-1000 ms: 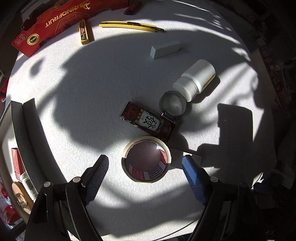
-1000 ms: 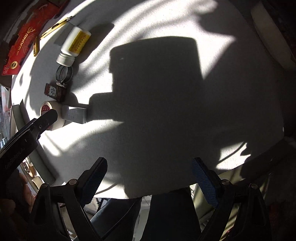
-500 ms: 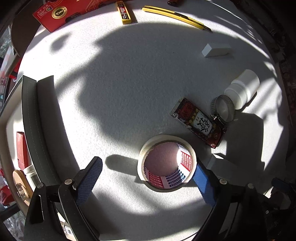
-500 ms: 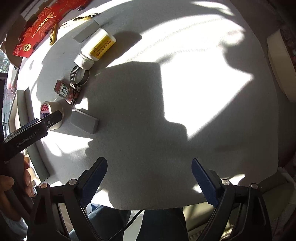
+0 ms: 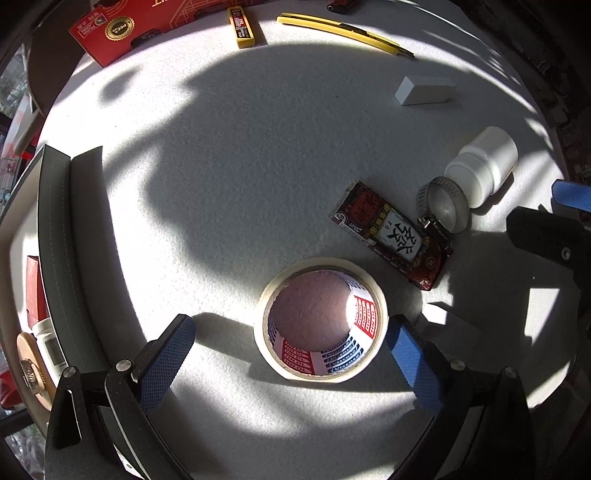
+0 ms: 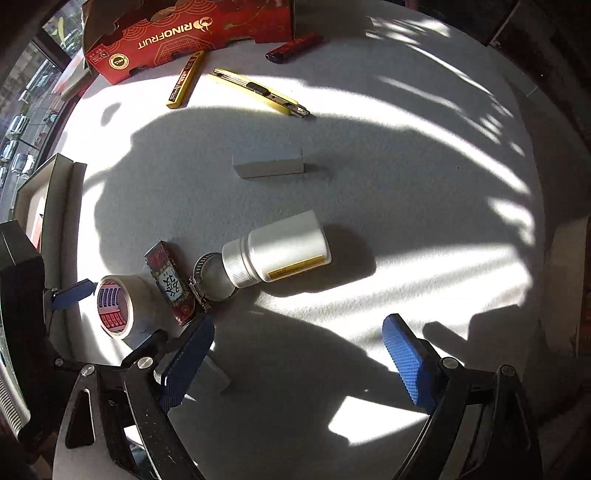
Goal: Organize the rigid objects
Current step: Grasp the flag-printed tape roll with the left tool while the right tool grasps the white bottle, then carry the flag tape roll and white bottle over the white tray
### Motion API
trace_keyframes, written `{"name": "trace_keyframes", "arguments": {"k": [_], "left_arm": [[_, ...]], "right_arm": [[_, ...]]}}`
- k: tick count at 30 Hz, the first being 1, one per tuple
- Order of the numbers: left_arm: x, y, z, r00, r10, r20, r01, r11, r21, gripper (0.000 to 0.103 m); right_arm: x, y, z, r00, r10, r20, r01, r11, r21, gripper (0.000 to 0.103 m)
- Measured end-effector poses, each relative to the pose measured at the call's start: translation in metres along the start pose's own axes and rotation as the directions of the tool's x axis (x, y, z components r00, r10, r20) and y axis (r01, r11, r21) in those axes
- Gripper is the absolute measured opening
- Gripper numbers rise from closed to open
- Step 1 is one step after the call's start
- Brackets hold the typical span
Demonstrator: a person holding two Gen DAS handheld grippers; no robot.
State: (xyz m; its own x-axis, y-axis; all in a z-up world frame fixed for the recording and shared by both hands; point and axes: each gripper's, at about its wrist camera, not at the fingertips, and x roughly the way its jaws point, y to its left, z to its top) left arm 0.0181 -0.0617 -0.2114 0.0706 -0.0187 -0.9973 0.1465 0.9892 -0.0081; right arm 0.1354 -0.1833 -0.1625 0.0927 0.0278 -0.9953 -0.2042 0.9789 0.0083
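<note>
White felt tabletop point(image 5: 258, 166) carries a tape roll point(image 5: 321, 319) lying flat between the left gripper's point(image 5: 284, 354) opening jaws, untouched by either pad; just beside it lie a red card pack point(image 5: 391, 236), hose clamp point(image 5: 441, 208) and white bottle point(image 6: 280, 253), while the right gripper point(image 6: 295, 363) hovers wide, empty

White table point(image 5: 258, 155), tape roll point(image 5: 321, 319), bottle point(image 5: 480, 166), hose clamp point(image 5: 441, 208), white block point(image 5: 424, 90), utility knife point(image 5: 343, 33)
</note>
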Motion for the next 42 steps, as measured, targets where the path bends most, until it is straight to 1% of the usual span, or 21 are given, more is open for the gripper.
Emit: {"name": "trace_keyframes", "arguments": {"k": [4, 11, 15, 16, 17, 18, 19, 20, 23, 24, 26, 28, 29, 31, 32, 35, 39, 42], "left_arm": [[-0.001, 0.0, -0.003, 1.0, 0.001, 0.001, -0.001, 1.0, -0.006, 0.103], [-0.002, 0.003, 0.003, 1.0, 0.001, 0.004, -0.001, 1.0, -0.011, 0.103], [0.0, 0.005, 0.007, 1.0, 0.001, -0.021, -0.001, 1.0, -0.013, 0.103], [0.001, 0.005, 0.009, 0.999, 0.001, -0.033, -0.002, 1.0, -0.015, 0.103], [0.002, 0.005, 0.013, 0.999, 0.001, -0.045, -0.002, 1.0, -0.02, 0.103], [0.002, 0.005, 0.015, 0.999, 0.001, -0.054, -0.003, 1.0, -0.025, 0.103], [0.003, 0.005, 0.016, 0.998, 0.002, -0.061, -0.004, 1.0, -0.027, 0.103], [0.002, 0.005, 0.019, 0.998, -0.001, -0.066, -0.001, 1.0, -0.028, 0.103], [-0.001, 0.005, 0.022, 0.998, 0.0, -0.055, -0.001, 1.0, -0.022, 0.097], [-0.002, 0.004, 0.023, 0.999, 0.0, -0.05, -0.001, 1.0, -0.013, 0.092], [-0.008, 0.001, 0.024, 0.999, -0.002, -0.034, 0.003, 1.0, 0.01, 0.082], [-0.012, -0.002, 0.026, 1.0, -0.007, -0.024, 0.008, 0.999, 0.039, 0.062], [-0.014, -0.003, 0.027, 1.0, -0.007, -0.022, 0.008, 0.999, 0.053, 0.056], [-0.014, -0.001, 0.028, 0.999, -0.016, -0.03, 0.018, 0.998, 0.061, 0.056], [-0.014, 0.0, 0.028, 0.999, -0.022, -0.033, 0.023, 0.998, 0.059, 0.056], [-0.015, 0.007, 0.026, 0.998, -0.035, -0.047, 0.037, 0.999, 0.039, 0.056], [-0.019, 0.014, 0.022, 0.997, -0.044, -0.059, 0.045, 0.999, 0.02, 0.056], [-0.023, 0.016, 0.019, 0.997, -0.047, -0.058, 0.049, 0.998, 0.027, 0.056]], "right_arm": [[0.012, 0.006, 0.023, 1.0, -0.009, -0.005, 0.008, 0.998, -0.058, 0.093], [0.028, 0.015, 0.044, 1.0, -0.004, -0.019, 0.002, 0.995, -0.095, 0.093], [0.031, 0.024, 0.051, 1.0, 0.006, -0.011, -0.007, 0.992, -0.123, 0.093], [0.03, 0.024, 0.049, 1.0, 0.007, -0.01, -0.009, 0.992, -0.127, 0.091], [0.029, 0.022, 0.044, 1.0, 0.016, -0.013, -0.017, 0.991, -0.129, 0.081], [0.031, 0.025, 0.051, 0.999, 0.028, -0.018, -0.03, 0.992, -0.122, 0.075], [0.03, 0.023, 0.052, 0.999, 0.035, -0.02, -0.037, 0.993, -0.11, 0.073], [0.029, 0.022, 0.054, 0.999, 0.035, -0.02, -0.037, 0.995, -0.098, 0.066], [0.029, 0.016, 0.056, 0.999, 0.022, -0.033, -0.024, 0.998, -0.065, 0.066], [0.029, 0.013, 0.055, 0.999, 0.022, -0.036, -0.024, 0.998, -0.052, 0.066], [0.027, 0.005, 0.051, 0.999, 0.019, -0.041, -0.02, 1.0, -0.022, 0.066], [0.024, 0.0, 0.05, 0.999, 0.021, -0.042, -0.021, 1.0, 0.013, 0.066], [0.024, -0.002, 0.043, 0.999, 0.026, -0.043, -0.024, 0.999, 0.034, 0.066], [0.023, -0.011, 0.035, 0.998, 0.044, -0.048, -0.04, 0.996, 0.079, 0.066], [0.023, -0.022, 0.026, 0.997, 0.054, -0.049, -0.049, 0.994, 0.101, 0.066], [0.018, -0.031, 0.01, 0.995, 0.083, -0.051, -0.075, 0.985, 0.155, 0.066], [0.011, -0.031, -0.012, 0.992, 0.11, -0.054, -0.097, 0.974, 0.203, 0.066], [0.011, -0.029, -0.038, 0.99, 0.123, -0.069, -0.104, 0.966, 0.236, 0.066]]}}
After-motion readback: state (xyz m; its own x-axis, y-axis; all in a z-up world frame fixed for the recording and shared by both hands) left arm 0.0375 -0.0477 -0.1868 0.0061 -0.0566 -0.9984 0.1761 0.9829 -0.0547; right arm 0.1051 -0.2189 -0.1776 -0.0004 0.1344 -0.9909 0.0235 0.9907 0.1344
